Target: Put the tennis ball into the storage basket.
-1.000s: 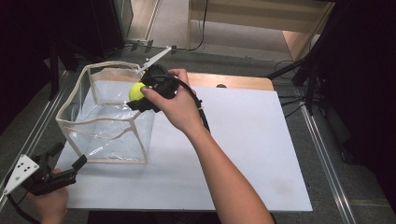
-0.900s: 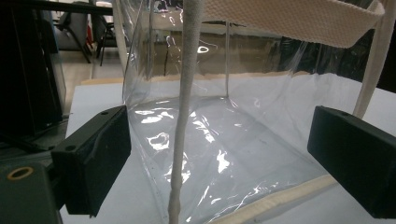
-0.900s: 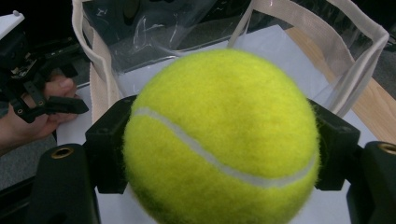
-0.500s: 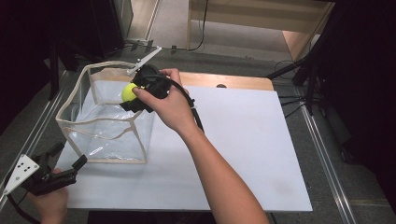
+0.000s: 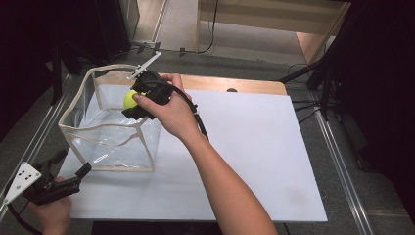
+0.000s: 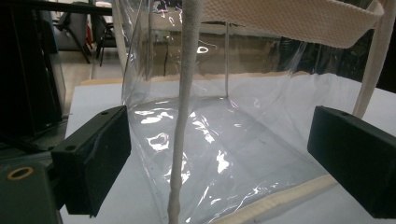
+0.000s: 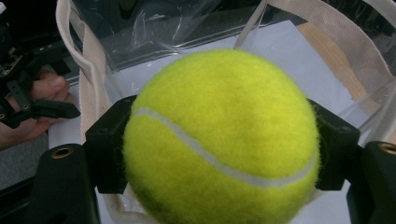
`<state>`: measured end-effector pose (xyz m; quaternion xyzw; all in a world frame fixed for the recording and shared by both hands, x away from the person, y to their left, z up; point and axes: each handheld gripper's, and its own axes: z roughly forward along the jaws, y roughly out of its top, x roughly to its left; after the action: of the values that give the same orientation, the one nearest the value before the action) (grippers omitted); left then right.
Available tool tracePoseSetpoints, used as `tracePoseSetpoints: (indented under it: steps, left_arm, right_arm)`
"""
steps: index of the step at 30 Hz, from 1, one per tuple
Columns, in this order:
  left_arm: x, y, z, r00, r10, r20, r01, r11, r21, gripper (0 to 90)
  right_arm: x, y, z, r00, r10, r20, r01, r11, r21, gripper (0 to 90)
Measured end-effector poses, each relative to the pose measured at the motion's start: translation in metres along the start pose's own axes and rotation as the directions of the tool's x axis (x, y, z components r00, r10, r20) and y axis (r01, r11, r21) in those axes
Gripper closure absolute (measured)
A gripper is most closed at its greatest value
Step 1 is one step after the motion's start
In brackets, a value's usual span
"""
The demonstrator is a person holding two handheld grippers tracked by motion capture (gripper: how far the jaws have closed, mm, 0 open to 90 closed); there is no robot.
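- The fuzzy yellow tennis ball, pinched in the right gripper, has moved leftward over the past second and now hangs over the open bag, so release looks close.
- The bag is clear, glossy plastic with woven cream trim, boxy, standing on the white worktop.
- The left gripper waits spread at the bag's near corner.

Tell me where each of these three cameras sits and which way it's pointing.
High view: above the table's near side, looking forward and down at the clear bag; both forearms show.
Left gripper view: rides the left hand-held gripper, jaws apart, facing the bag's side.
Right gripper view: rides the right hand-held gripper, looking past its tennis ball into the bag.
The high and right gripper views share the ball, the bag and the left hand.
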<state>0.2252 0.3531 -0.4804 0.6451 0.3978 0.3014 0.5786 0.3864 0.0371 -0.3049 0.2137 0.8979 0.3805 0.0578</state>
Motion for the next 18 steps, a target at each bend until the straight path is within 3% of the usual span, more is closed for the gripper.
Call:
tracePoseSetpoints:
  steps: [9,18]
  left_arm:
    - [-0.0004,0.0,0.0002,1.0,-0.002,-0.001,0.002,1.0,0.0,6.5]
    - [-0.0003,0.0,0.0001,1.0,-0.002,0.0,0.002,1.0,0.0,6.5]
  right_arm:
    - [-0.0004,-0.0015,0.0075,0.9999,-0.003,0.013,0.003,1.0,0.028,22.8]
    - [-0.0001,-0.0027,0.0103,0.9999,-0.011,-0.004,0.012,0.999,0.046,22.6]
